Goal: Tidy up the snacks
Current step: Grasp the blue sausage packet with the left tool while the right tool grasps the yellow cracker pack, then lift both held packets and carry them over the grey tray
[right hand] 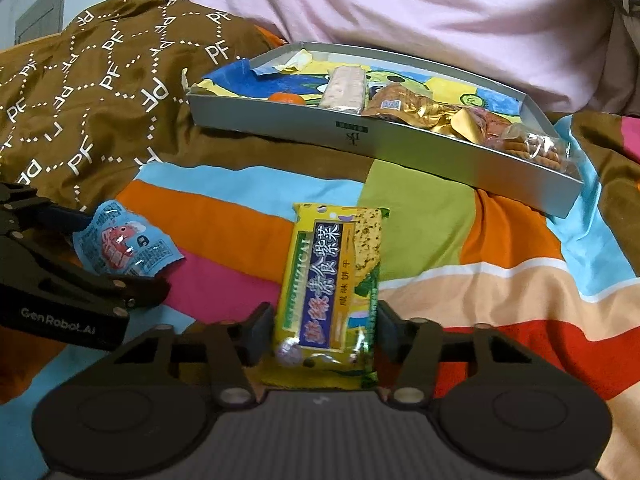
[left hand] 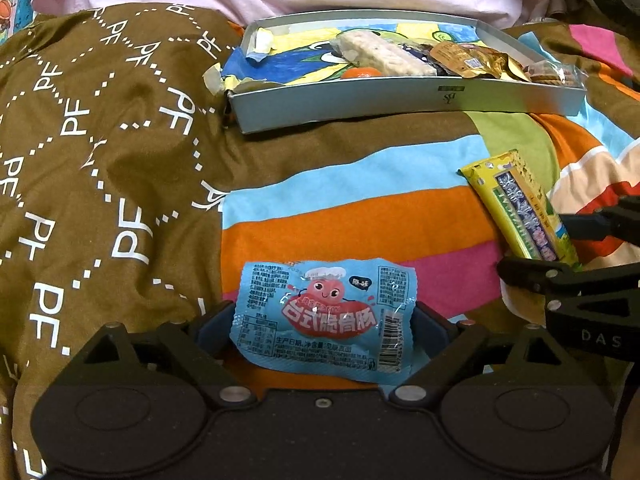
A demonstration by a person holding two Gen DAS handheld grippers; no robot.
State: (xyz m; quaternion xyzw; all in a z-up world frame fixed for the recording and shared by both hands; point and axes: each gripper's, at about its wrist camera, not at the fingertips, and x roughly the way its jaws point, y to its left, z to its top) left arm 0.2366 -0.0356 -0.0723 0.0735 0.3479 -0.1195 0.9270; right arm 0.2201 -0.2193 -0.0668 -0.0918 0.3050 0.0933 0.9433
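Observation:
My left gripper point(left hand: 324, 320) is shut on a blue sausage snack packet point(left hand: 326, 320), held above the striped bedspread; it also shows in the right wrist view point(right hand: 120, 242). My right gripper point(right hand: 324, 332) is shut on a yellow seaweed cracker pack point(right hand: 334, 280), also seen in the left wrist view point(left hand: 520, 208) at the right. A shallow grey box point(left hand: 400, 98) lies ahead on the bed and holds a pale cereal bar point(left hand: 384, 54), a gold packet point(left hand: 468, 60), an orange item and a clear bag of cookies point(right hand: 536, 146).
A brown quilt with a white letter pattern point(left hand: 100, 160) lies at the left. A pink sheet point(right hand: 400, 8) rises behind the box. The striped bedspread point(right hand: 460, 240) lies between the grippers and the box point(right hand: 400, 148).

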